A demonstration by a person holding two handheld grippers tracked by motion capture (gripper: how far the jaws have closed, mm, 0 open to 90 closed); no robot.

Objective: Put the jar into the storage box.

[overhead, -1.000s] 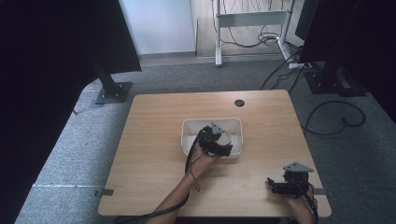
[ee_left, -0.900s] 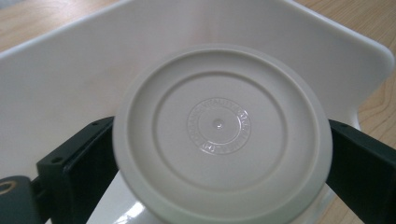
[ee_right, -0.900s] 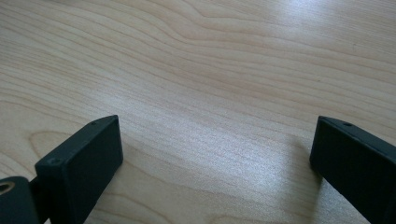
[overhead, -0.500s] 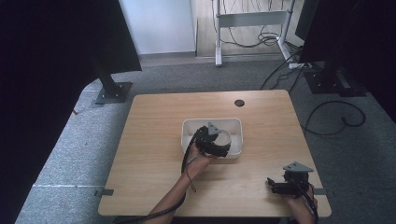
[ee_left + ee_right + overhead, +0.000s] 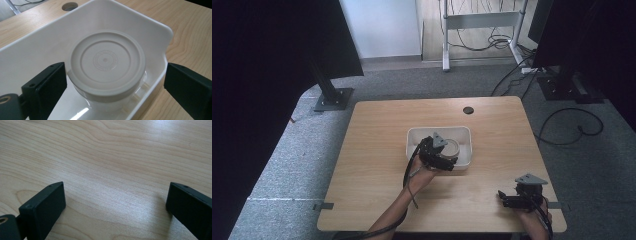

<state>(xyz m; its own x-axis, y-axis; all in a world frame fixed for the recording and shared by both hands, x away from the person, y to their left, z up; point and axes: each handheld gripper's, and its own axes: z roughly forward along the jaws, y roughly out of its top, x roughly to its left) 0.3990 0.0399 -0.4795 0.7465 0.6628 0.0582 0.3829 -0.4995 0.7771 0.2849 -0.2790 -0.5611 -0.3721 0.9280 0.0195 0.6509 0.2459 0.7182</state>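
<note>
Left gripper view shows the left tool (image 5: 112,82) spread wide around a lidded tub (image 5: 106,65) in the white bin (image 5: 37,42); the right tool (image 5: 115,207) gapes wide over bare surface (image 5: 112,152).

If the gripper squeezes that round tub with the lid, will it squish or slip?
The lidded tub looks like thin plastic with a clear wall, so it may flex a little if squeezed hard. Its lid is smooth and round, so the left gripper, open around it, could slip. It seems light. Sitting in the white tray, it probably won't roll.
</note>
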